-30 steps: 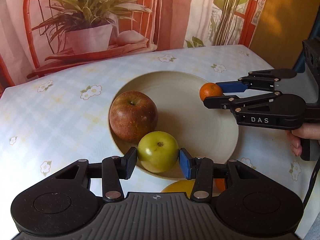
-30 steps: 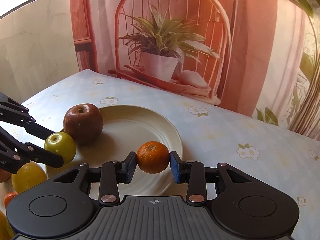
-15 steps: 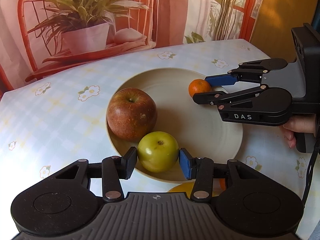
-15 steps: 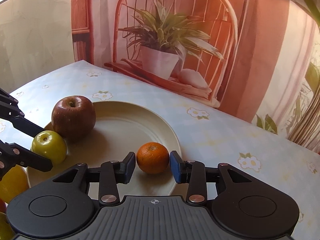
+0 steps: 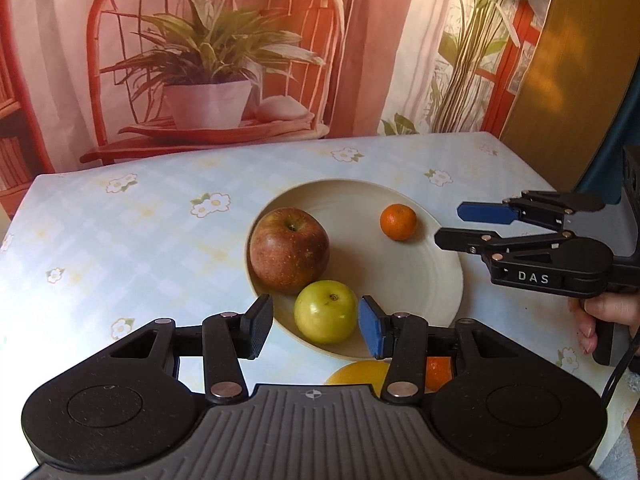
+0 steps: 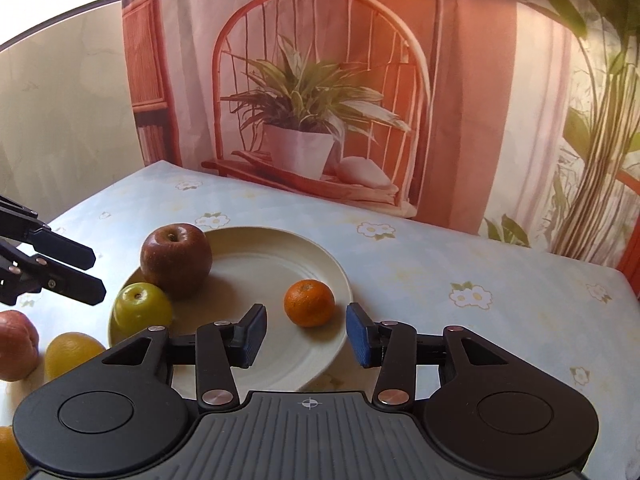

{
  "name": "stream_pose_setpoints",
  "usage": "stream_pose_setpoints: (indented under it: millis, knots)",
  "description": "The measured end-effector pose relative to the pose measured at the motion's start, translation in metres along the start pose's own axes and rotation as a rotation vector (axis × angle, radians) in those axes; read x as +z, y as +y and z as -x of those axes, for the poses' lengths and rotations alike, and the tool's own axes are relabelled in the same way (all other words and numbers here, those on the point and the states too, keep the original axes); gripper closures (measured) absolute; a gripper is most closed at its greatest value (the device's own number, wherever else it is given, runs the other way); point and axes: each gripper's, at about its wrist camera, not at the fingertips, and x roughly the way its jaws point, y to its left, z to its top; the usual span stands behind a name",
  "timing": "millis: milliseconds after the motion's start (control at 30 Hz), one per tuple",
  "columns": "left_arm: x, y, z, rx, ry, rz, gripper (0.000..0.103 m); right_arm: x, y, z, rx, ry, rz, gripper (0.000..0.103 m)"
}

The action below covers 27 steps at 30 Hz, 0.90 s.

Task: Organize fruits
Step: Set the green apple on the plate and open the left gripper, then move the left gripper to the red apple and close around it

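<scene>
Both claws are gaping wide and gripping nothing. The left claw (image 5: 316,326) is sitting at the near rim of the plate (image 5: 440,304), the green apple (image 5: 326,311) lying just beyond its pads, resting against the red apple (image 5: 289,256). The right claw (image 6: 306,336) is facing the mandarin (image 6: 309,302) on the plate's right side. The loose fruits, an orange (image 6: 70,354) and a peach (image 6: 16,344), are lying on the table (image 6: 480,320) nearer the left claw, so it looks better placed to fetch one.

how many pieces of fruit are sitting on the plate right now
3 on the round cream plate: a large red apple at its left, a small green apple touching it in front, a small orange tangerine apart at the right.
</scene>
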Motion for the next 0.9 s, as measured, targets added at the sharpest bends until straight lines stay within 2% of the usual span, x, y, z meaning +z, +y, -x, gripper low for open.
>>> stream_pose_setpoints:
  millis: [233,567,900]
  knots:
    - [-0.012,0.018,0.042,0.051,-0.049,0.023,0.053,-0.025,0.015,0.035,0.015,-0.026,-0.108,0.062]
    - [-0.047,0.056,0.082,0.114,-0.053,0.083,0.053,-0.038,0.055,0.048,0.012,-0.017,-0.108,0.062]
    - [-0.093,0.072,0.099,0.086,-0.023,0.08,0.053,-0.028,0.109,0.054,0.046,-0.001,0.015,0.062]
